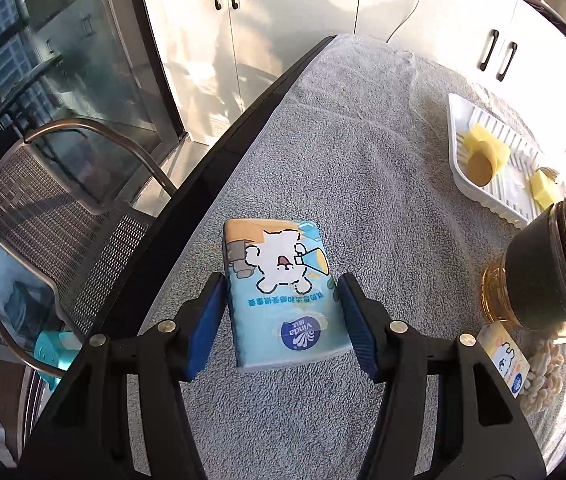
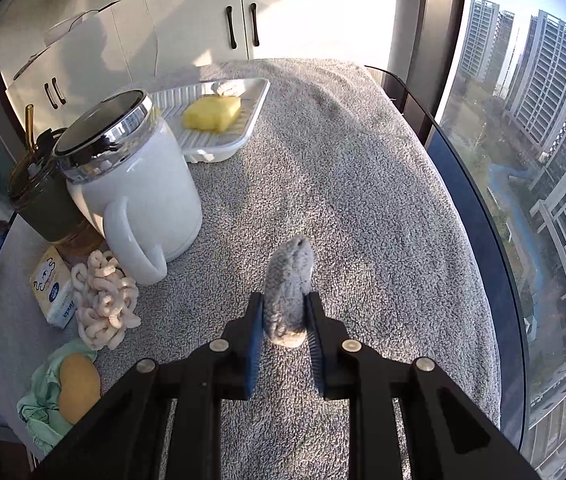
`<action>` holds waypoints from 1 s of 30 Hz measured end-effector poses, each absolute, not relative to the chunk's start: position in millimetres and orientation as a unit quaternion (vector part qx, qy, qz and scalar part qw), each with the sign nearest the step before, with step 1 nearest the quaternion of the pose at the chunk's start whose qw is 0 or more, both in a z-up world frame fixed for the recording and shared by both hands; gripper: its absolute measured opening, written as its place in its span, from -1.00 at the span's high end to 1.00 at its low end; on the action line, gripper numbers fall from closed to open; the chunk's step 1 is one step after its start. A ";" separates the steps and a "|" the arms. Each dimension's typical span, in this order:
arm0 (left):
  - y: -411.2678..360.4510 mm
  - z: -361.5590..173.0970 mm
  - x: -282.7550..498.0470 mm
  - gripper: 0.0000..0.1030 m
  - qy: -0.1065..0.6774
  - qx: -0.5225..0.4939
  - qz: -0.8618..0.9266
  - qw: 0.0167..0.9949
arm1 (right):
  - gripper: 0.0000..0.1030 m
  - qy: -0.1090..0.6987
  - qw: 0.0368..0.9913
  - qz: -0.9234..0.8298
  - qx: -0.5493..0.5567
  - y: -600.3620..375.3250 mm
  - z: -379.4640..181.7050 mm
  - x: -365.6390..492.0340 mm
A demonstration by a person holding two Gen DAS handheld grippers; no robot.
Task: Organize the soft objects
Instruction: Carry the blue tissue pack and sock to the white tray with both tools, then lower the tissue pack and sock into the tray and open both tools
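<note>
My left gripper [image 1: 281, 292] is shut on a blue Vinda tissue pack [image 1: 283, 292] with a white bear print, held just above the grey towel [image 1: 363, 160]. My right gripper [image 2: 285, 312] is shut on a grey fuzzy soft toy [image 2: 289, 284] that stands up between the fingers. A white ribbed tray [image 2: 243, 128] at the back holds a yellow sponge [image 2: 212, 114]; in the left wrist view the tray [image 1: 459, 160] holds yellow sponge pieces [image 1: 483, 150]. A small yellow tissue pack [image 2: 53, 288] and a cream knotted rope [image 2: 105, 300] lie at the left.
A white kettle [image 2: 135, 188] and a dark amber jar [image 2: 39, 200] stand left of centre. A green cloth [image 2: 39, 396] with a yellow round sponge [image 2: 78, 386] lies at the front left. A mesh chair [image 1: 43, 216] stands beyond the table's left edge. Windows border the right side.
</note>
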State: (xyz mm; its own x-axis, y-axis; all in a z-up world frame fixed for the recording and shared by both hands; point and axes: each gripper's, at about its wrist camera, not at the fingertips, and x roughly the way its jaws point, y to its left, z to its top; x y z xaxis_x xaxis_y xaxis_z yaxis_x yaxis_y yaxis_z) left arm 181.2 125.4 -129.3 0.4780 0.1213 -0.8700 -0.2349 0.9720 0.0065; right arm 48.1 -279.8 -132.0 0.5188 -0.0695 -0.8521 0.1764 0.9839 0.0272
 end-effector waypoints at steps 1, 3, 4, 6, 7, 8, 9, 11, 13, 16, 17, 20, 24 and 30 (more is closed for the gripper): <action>126.4 -129.2 185.9 -0.07 0.501 -0.057 0.104 0.857 | 0.56 0.486 0.869 -0.072 0.057 -282.2 -132.0 52.1; 127.2 -129.0 196.3 -0.07 0.498 -0.059 0.099 0.859 | 0.56 0.486 0.868 -0.074 0.061 -287.8 -131.3 61.5; 127.2 -128.4 201.4 -0.07 0.498 -0.057 0.100 0.860 | 0.56 0.486 0.868 -0.076 0.062 -290.6 -131.0 66.5; 126.3 -127.3 212.6 -0.07 0.496 -0.054 0.100 0.861 | 0.56 0.486 0.868 -0.077 0.063 -295.2 -130.3 77.4; 125.6 -126.9 218.4 -0.07 0.495 -0.054 0.099 0.862 | 0.56 0.486 0.868 -0.078 0.062 -297.3 -129.7 83.1; 125.2 -126.3 224.0 -0.07 0.493 -0.052 0.099 0.863 | 0.56 0.486 0.869 -0.077 0.060 -298.9 -128.9 88.3; 124.3 -125.5 229.8 -0.07 0.491 -0.050 0.100 0.864 | 0.56 0.485 0.869 -0.079 0.059 -300.7 -128.3 94.0; 123.8 -124.1 243.0 -0.07 0.488 -0.049 0.101 0.865 | 0.56 0.484 0.869 -0.081 0.059 -304.4 -126.6 104.6; 123.3 -122.3 256.5 -0.07 0.488 -0.049 0.101 0.865 | 0.56 0.483 0.870 -0.080 0.066 -308.4 -125.3 114.9; 118.3 -116.2 277.8 -0.07 0.478 -0.038 0.100 0.872 | 0.56 0.482 0.870 -0.080 0.063 -313.2 -123.4 132.9; 115.3 -114.2 284.9 -0.07 0.474 -0.031 0.098 0.875 | 0.56 0.482 0.870 -0.082 0.058 -313.0 -123.1 140.0; 106.6 -110.5 304.3 -0.07 0.470 -0.023 0.086 0.878 | 0.56 0.483 0.871 -0.079 0.052 -316.9 -122.6 161.3; 93.2 -108.0 330.2 -0.07 0.469 -0.012 0.064 0.881 | 0.56 0.480 0.872 -0.071 0.064 -321.6 -119.3 188.9; 68.5 -109.6 367.5 -0.07 0.481 -0.019 0.029 0.876 | 0.56 0.474 0.876 -0.053 0.072 -315.6 -107.4 222.9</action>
